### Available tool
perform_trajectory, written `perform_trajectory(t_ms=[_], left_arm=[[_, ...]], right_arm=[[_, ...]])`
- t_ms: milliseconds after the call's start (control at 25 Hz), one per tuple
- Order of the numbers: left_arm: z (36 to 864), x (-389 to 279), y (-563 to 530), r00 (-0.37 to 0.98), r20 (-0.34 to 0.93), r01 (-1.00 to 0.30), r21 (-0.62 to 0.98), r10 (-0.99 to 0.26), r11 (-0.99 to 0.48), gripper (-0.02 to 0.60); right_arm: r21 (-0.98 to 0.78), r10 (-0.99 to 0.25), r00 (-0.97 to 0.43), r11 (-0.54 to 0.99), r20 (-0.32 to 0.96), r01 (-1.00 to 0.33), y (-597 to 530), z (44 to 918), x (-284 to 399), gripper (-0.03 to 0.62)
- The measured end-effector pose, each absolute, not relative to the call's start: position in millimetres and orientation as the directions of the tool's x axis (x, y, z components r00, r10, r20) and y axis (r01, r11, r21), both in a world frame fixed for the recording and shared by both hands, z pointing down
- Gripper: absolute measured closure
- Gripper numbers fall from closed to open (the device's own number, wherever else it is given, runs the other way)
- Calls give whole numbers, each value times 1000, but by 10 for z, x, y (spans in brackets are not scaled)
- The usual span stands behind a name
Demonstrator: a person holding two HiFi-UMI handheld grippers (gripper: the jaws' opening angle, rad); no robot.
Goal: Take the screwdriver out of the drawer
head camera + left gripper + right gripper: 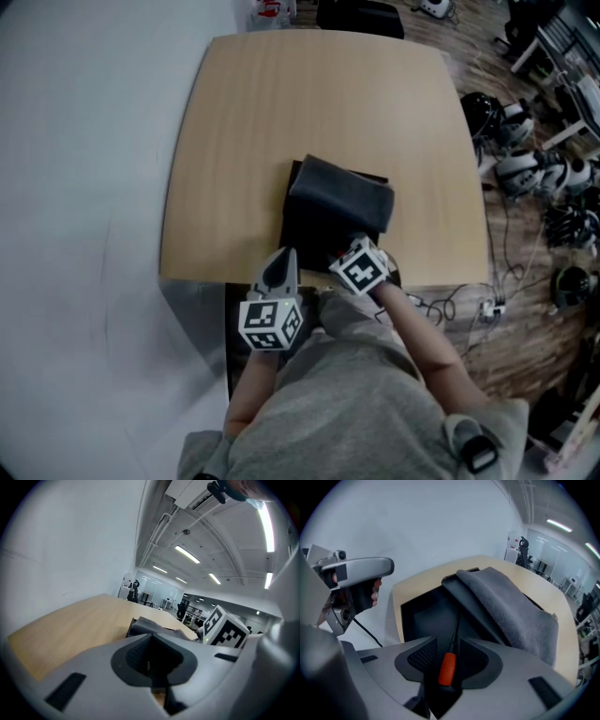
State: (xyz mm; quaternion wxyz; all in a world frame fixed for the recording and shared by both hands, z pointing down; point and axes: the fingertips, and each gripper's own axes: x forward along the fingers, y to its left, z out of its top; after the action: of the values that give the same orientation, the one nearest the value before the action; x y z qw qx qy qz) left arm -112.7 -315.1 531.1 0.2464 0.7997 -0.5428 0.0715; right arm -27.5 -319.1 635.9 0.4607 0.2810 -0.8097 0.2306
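In the right gripper view a screwdriver (446, 668) with an orange handle and a thin dark shaft lies in the open black drawer (419, 616). My right gripper (447, 660) points steeply down over it, jaws open, with the handle between the pads and a gap on each side. A dark grey cloth (511, 606) covers the drawer box behind. In the head view the right gripper (345, 251) is over the pulled-out drawer (302, 234), and the left gripper (281, 262) sits just left of it at the table's near edge, its jaws together and empty.
The box under the cloth (342, 202) stands on a light wooden table (281, 103) near its front edge. A white wall and floor lie to the left. Cables and gear (534, 173) litter the wooden floor on the right. The right gripper's marker cube (224, 629) shows beside the left gripper (152, 660).
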Motion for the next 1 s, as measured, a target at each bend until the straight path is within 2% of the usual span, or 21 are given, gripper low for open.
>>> perform_trajectory(t_ms=[320,560,680,840,1000], left_arm=[[5330,-1124,-3253,399,379,-903,319,-835,-287,580],[5357,-1182,-3306,393,376,-905,323,-839,-278,580],[5357,-1223,-3322,384,375,-908,322,-844,-270,580],[5348,-1271,-3325,374,372,-911,319,-849,-262,580],[5310,-1296,-3303,371,368,-912,319,-852,-259,580]], right_arm=[[-39,-133,-216,765,967,-643,-3162,6681,-132,459],[-32,-55,-123,790,991,-612,-3164,6763,-97,461],[-35,-48,-117,786,992,-617,-3189,6755,-76,469],[-57,-39,-142,789,989,-612,-3141,6759,-95,513],[-49,-58,-155,793,986,-607,-3130,6742,-112,516]])
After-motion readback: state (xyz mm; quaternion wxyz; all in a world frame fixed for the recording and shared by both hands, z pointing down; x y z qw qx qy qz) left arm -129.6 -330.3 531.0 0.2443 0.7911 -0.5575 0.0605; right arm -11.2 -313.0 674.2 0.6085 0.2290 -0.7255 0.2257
